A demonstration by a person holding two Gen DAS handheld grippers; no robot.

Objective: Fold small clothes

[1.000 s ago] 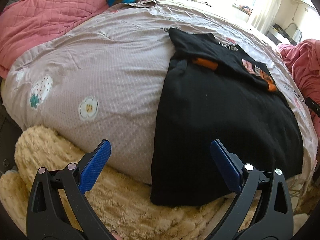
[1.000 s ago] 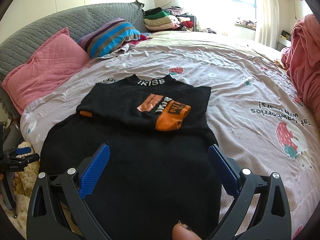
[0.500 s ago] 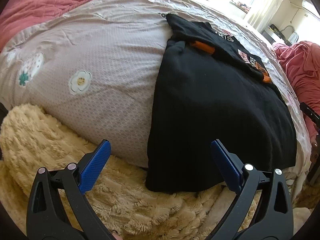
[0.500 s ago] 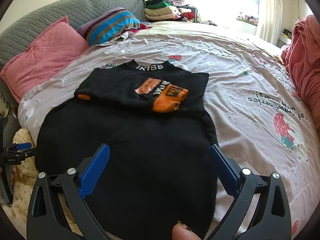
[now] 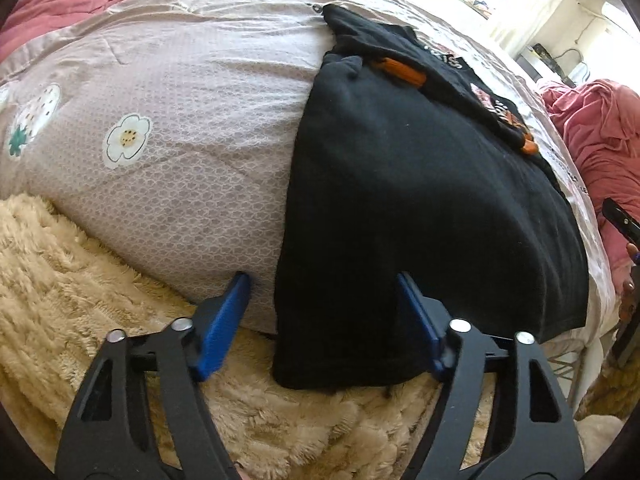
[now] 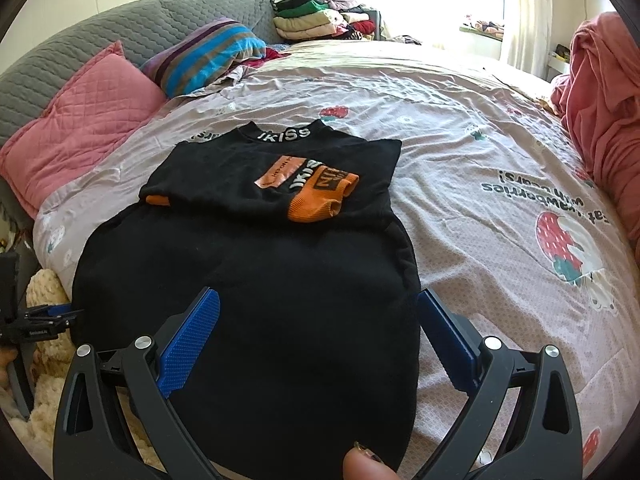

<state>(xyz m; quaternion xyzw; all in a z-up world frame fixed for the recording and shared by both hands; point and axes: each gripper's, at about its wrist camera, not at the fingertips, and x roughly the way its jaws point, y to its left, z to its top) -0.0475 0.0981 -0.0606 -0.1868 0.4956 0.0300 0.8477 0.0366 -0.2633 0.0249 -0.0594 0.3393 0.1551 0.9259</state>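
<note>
A black sweater [image 6: 260, 280] with orange cuffs [image 6: 320, 204] lies flat on the bed, its sleeves folded across the chest and its collar at the far end. In the left wrist view the sweater [image 5: 420, 200] hangs its near hem over the bed's edge. My left gripper [image 5: 322, 284] hovers at the hem's left corner with its jaws closing. The corner lies between the pads, which do not press on it. My right gripper [image 6: 318, 296] stands open just above the hem's right part, with nothing held. The left gripper [image 6: 48, 316] also shows at the right wrist view's left edge.
The pale bedspread [image 6: 480, 160] with strawberry prints covers the bed. A cream fluffy blanket [image 5: 80, 280] lies below the near edge. A pink pillow [image 6: 80, 120], a striped pillow [image 6: 208, 56] and stacked clothes [image 6: 312, 16] sit at the back. A pink heap [image 6: 600, 100] lies to the right.
My left gripper has sunk towards the sweater's hem corner and its jaws have narrowed. The right gripper stays wide and has hardly shifted.
</note>
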